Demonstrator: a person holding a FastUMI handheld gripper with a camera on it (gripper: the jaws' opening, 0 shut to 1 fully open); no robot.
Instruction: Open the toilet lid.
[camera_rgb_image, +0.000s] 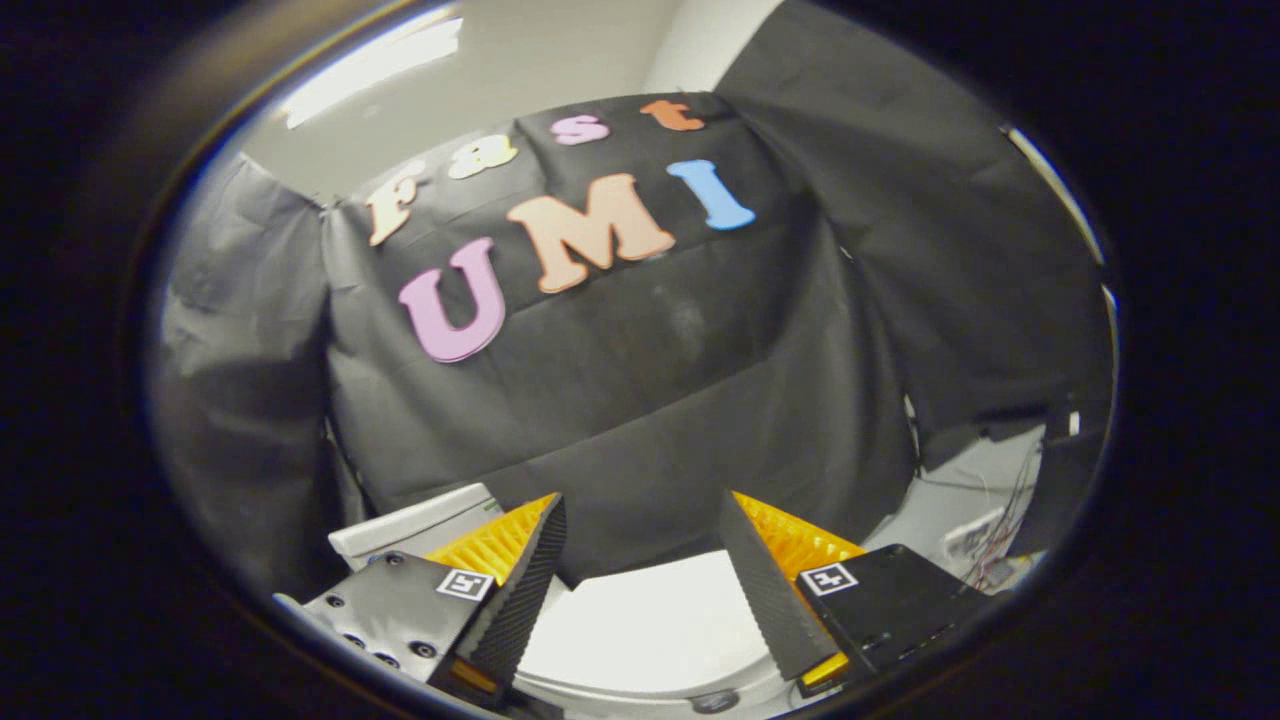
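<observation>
My tongs (640, 520) stand wide open, holding nothing; the white toilet lid (645, 625) lies below, between my fingers.

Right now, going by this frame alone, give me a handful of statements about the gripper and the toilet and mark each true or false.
1. The gripper has its fingers spread apart. True.
2. The fingers are clamped on the toilet lid. False: they are apart with nothing held; the white lid shows in the gap, beyond them.
3. The lid lies down, closed, below the fingers. True, as far as the visible part shows.
4. A white tank sits behind one finger, against the black cloth wall. True.
5. A person's hand rests on the lid. False: the visible part of the lid is bare.
</observation>
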